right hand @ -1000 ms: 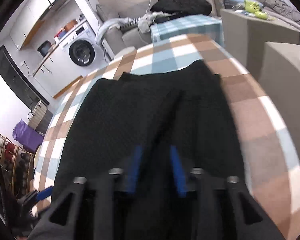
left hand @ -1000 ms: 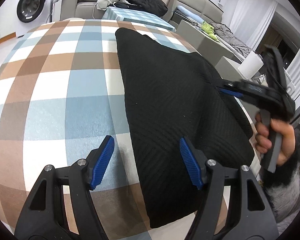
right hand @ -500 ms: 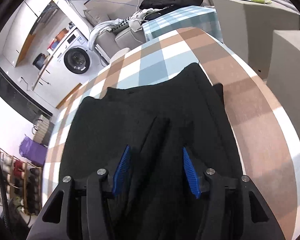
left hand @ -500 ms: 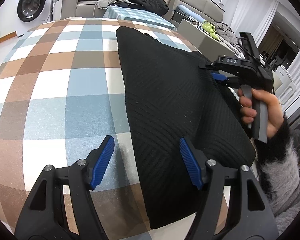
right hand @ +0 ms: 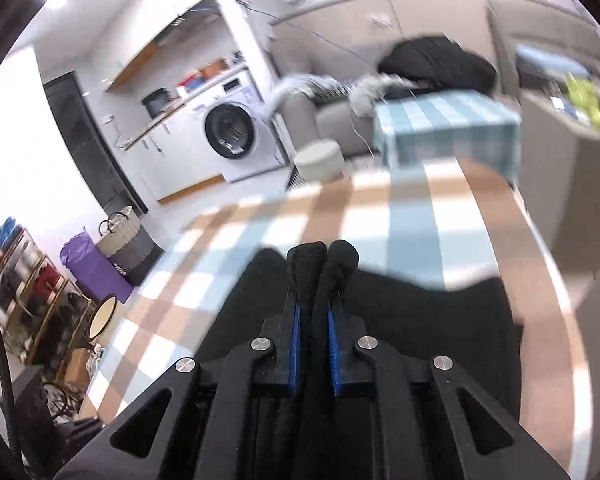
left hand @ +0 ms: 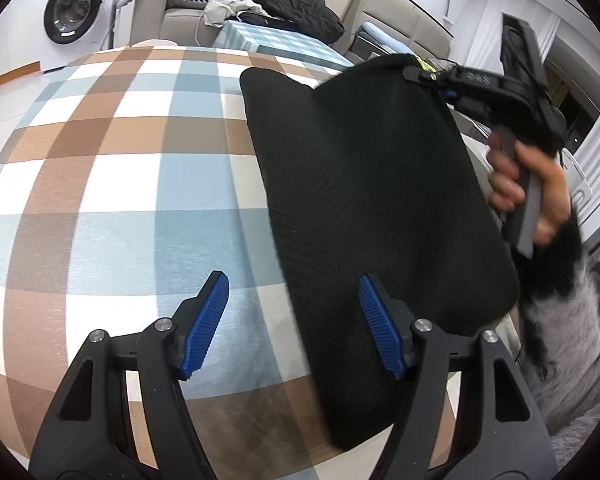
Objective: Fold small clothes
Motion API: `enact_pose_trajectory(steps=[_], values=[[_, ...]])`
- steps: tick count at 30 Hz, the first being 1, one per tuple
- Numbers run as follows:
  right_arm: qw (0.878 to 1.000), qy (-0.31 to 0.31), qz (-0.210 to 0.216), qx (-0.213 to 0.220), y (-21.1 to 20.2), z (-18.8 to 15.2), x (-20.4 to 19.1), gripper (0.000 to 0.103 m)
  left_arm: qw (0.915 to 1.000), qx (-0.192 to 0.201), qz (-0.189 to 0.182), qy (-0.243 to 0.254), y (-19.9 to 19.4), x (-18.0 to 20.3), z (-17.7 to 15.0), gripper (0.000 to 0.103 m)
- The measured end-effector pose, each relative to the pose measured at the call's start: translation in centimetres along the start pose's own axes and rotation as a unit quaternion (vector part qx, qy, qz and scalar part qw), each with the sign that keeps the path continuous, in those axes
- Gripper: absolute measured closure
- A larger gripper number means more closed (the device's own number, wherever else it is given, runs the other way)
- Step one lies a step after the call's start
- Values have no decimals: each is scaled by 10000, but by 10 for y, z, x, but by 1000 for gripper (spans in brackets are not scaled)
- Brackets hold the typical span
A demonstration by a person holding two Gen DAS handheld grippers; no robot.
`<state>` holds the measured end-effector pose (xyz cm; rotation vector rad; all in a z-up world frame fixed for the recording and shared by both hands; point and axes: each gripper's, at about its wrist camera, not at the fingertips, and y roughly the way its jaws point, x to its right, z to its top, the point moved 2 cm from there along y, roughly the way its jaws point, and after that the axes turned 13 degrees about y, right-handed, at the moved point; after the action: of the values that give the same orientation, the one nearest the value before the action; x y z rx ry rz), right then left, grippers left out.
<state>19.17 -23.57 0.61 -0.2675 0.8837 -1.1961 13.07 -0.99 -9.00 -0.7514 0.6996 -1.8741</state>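
Since a second ago: your right gripper (right hand: 314, 320) has just been closing, now clenched on bunched edge of black garment (left hand: 364, 184), lifting that side off checked tablecloth (left hand: 112, 184); rest of garment lies on table's right half. Your left gripper (left hand: 294, 320) unchanged, released, hovering over garment's near-left edge, nothing between pads. Washing machine (right hand: 232, 136), sofa with dark jacket (left hand: 296, 8) beyond table; nothing blocks the fold.

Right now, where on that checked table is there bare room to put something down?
The checked tablecloth lies bare on the whole side left of the black garment, from the left gripper to the far edge. The right side is crowded: the garment covers it and the right gripper has just closed on a lifted edge.
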Motion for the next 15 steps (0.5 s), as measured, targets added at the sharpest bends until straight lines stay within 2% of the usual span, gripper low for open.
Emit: enact_pose_trajectory(steps=[3,4,5,7,10,15], values=[[9973,244,-642,-254,36,11,21,91,9999,16,84,-75,-4,-4,-3,38],[9948,329,-834,-473,49,9,30,88,9999,11,111,-103,-4,-5,-4,38],[9912,487,-936,-806,64,5,42,85,9998,0,139,-131,-5,-6,-5,38],[9865,615,-1090,-1053,69,-3,55,74,9997,-9,161,-163,-7,-6,-7,38],[9887,663,-853,-1042,43,-21,63,68,9998,-12,154,-116,-9,-2,-7,38],[9922,645,-327,-1019,-40,-72,57,67,10000,-15,30,55,-5,11,-1,38]])
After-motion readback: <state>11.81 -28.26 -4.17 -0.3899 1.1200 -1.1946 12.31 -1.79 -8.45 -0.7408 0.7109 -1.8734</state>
